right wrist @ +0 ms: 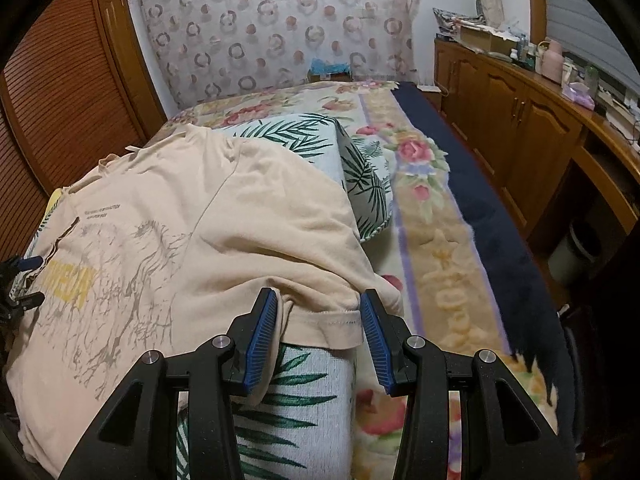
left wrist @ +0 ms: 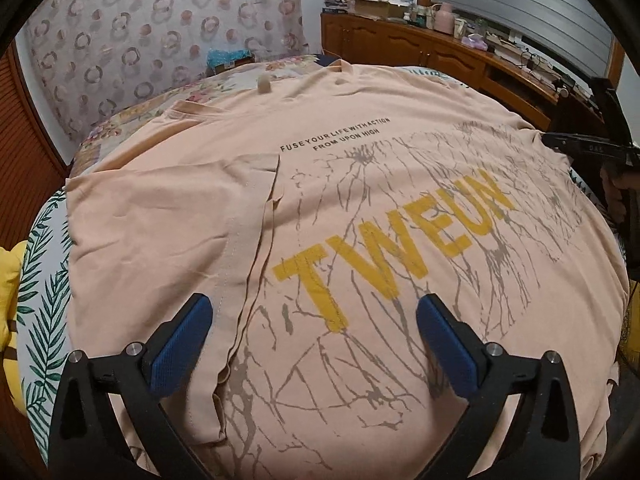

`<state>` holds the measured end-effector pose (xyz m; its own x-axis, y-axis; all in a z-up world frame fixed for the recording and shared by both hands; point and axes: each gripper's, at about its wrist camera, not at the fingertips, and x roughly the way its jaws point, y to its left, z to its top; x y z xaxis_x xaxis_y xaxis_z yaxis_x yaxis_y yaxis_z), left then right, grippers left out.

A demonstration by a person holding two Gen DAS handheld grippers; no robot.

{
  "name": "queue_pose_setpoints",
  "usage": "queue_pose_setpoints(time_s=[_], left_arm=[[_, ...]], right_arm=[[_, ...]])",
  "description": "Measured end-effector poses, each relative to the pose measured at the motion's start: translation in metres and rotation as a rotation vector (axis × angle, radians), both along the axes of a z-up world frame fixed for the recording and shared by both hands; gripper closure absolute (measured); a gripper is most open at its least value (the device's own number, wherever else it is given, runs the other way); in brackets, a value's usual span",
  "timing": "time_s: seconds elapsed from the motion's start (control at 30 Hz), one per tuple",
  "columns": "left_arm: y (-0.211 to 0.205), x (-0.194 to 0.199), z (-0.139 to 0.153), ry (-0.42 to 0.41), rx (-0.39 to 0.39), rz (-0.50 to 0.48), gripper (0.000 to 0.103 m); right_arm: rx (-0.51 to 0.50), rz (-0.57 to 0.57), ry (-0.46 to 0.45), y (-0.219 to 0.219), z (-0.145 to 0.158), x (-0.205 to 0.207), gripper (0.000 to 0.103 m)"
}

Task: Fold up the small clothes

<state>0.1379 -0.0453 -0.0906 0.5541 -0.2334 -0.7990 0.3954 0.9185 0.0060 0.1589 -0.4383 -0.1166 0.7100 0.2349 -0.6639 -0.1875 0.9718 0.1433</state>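
In the left wrist view the left hand-held gripper (left wrist: 314, 322) stands wide open and empty over the peach T-shirt (left wrist: 360, 208), which lies spread on the bed with its left sleeve (left wrist: 168, 220) already folded in at 9 o'clock. In the right wrist view the right hand-held gripper (right wrist: 319, 322) is half open, straddling the right sleeve hem (right wrist: 324, 330) without visibly pinching it; I judge that sleeve's inward fold comes next. The floral blanket (right wrist: 440, 272) at 3 o'clock leaves room.
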Motion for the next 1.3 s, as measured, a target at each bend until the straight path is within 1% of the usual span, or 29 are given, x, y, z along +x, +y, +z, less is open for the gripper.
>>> queue_pose_setpoints(time_s=[0.03, 0.2, 0.27, 0.3, 0.43, 0.5, 0.63, 0.73, 0.9, 1.0, 1.07, 1.2, 1.3], left_arm=[[0.000, 0.000, 0.000, 0.000, -0.001, 0.000, 0.000], [0.001, 0.001, 0.000, -0.001, 0.003, 0.000, 0.000], [0.000, 0.001, 0.000, 0.000, 0.002, 0.000, 0.000], [0.001, 0.001, 0.000, -0.001, 0.002, 0.000, 0.000], [0.001, 0.001, 0.000, 0.000, 0.002, 0.000, 0.000], [0.000, 0.000, 0.000, 0.000, 0.002, 0.000, 0.000], [0.001, 0.001, 0.000, -0.005, 0.007, 0.003, 0.000], [0.003, -0.003, 0.004, -0.040, 0.012, 0.018, 0.000], [0.012, -0.013, 0.019, -0.120, -0.038, 0.053, 0.000], [0.018, -0.023, 0.031, -0.197, -0.074, 0.088, 0.000], [0.021, -0.027, 0.037, -0.226, -0.090, 0.101, 0.000], [0.025, -0.035, 0.044, -0.257, -0.126, 0.130, 0.000], [0.026, -0.041, 0.048, -0.277, -0.126, 0.141, 0.000]], right_arm=[[0.008, 0.003, 0.002, -0.001, 0.000, 0.001, 0.058], [0.010, 0.025, 0.000, 0.001, 0.000, 0.002, 0.070], [-0.029, 0.017, -0.010, 0.003, 0.001, 0.001, 0.080], [-0.057, 0.012, -0.015, 0.004, 0.002, 0.001, 0.091], [-0.121, 0.031, -0.028, 0.008, 0.003, 0.000, 0.098], [-0.133, 0.042, -0.042, 0.010, 0.007, 0.000, 0.099], [-0.116, 0.069, -0.105, 0.022, 0.020, -0.006, 0.099], [-0.101, 0.107, -0.148, 0.037, 0.029, -0.013, 0.099], [-0.084, 0.186, -0.181, 0.070, 0.036, -0.023, 0.099], [-0.067, 0.245, -0.180, 0.091, 0.033, -0.029, 0.099], [-0.060, 0.279, -0.163, 0.103, 0.028, -0.029, 0.099], [-0.069, 0.319, -0.121, 0.116, 0.008, -0.028, 0.099], [-0.078, 0.332, -0.099, 0.122, -0.002, -0.024, 0.099]])
